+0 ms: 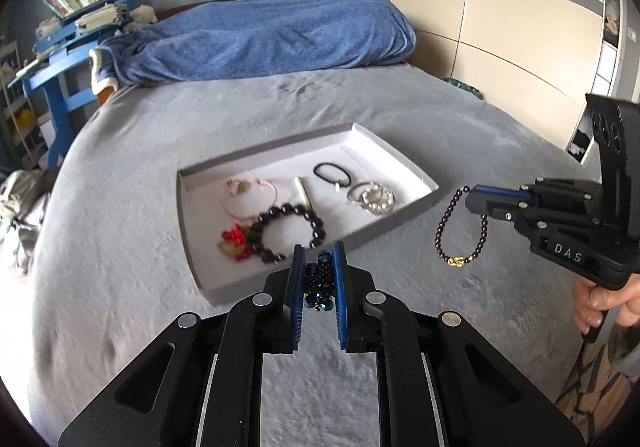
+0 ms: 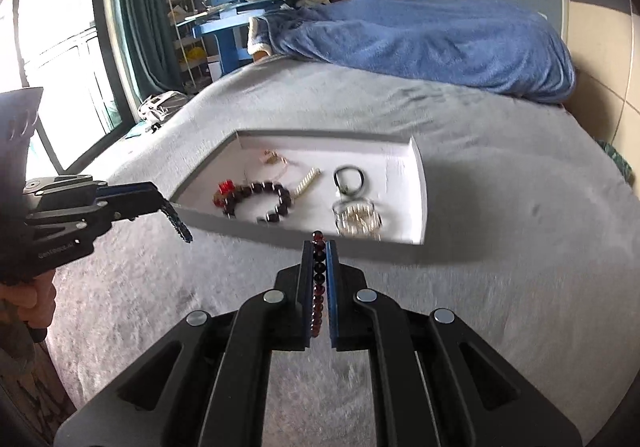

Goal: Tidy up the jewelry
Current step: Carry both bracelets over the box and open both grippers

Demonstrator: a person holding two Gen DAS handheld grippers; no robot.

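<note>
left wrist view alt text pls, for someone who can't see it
The left gripper pinches a dark blue beaded piece above a grey bedspread. Ahead lies a shallow white tray holding bracelets and a black hair tie. At right, the right gripper dangles a purple bead bracelet.

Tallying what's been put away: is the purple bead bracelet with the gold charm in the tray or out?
Out. The purple bracelet hangs from the right gripper, above the bedspread beside the tray.

one tray (image 1: 400, 221), eight jewelry pieces (image 1: 292, 233)
</note>
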